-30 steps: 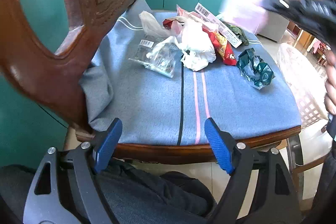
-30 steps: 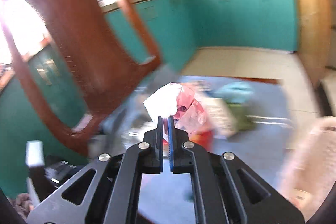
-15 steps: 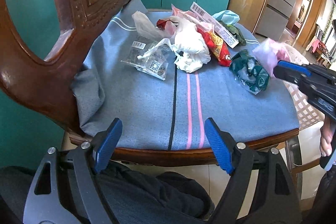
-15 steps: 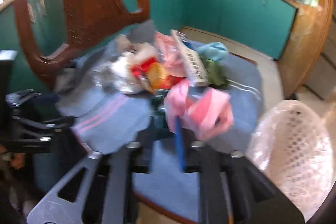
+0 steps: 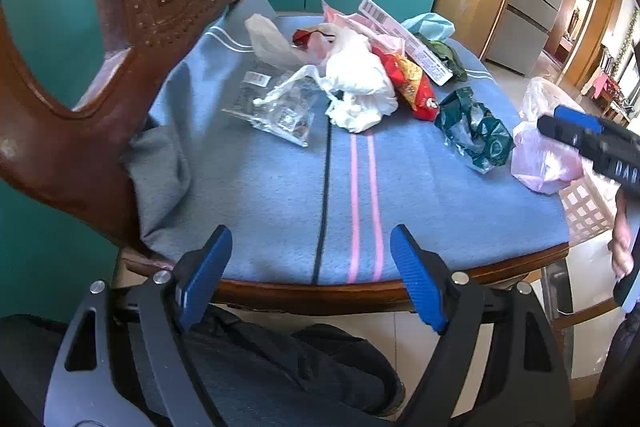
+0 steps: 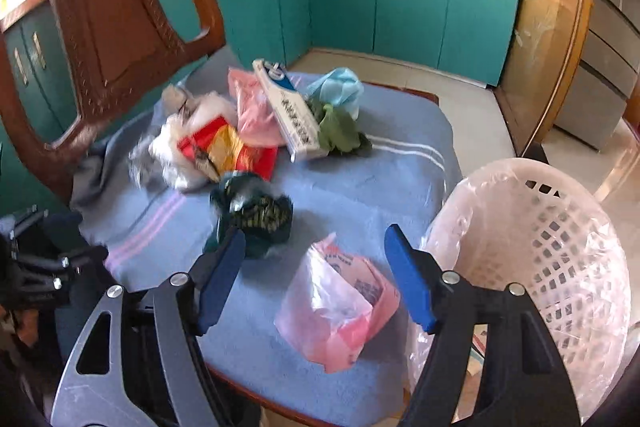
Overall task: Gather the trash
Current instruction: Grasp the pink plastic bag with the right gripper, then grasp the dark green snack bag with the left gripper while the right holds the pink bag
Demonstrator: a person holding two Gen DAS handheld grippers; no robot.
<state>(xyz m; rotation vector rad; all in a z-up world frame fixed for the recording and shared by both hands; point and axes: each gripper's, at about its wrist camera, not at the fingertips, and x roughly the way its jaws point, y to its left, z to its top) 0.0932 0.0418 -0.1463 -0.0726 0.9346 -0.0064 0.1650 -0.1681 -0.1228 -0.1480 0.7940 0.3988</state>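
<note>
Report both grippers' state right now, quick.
Left gripper: open, holding nothing, hovering at the near table edge.
Right gripper: jaws opening, pink plastic bag between them but not pressed by the pads.

Both the left gripper point(image 5: 310, 277) and the right gripper point(image 6: 316, 277) were built from black skeletal arms with triangular cut-outs, joined by silver screws and tipped with ribbed blue pads point(image 6: 410, 281). Dark trousers point(image 5: 256, 375) were worn below the left gripper.
</note>
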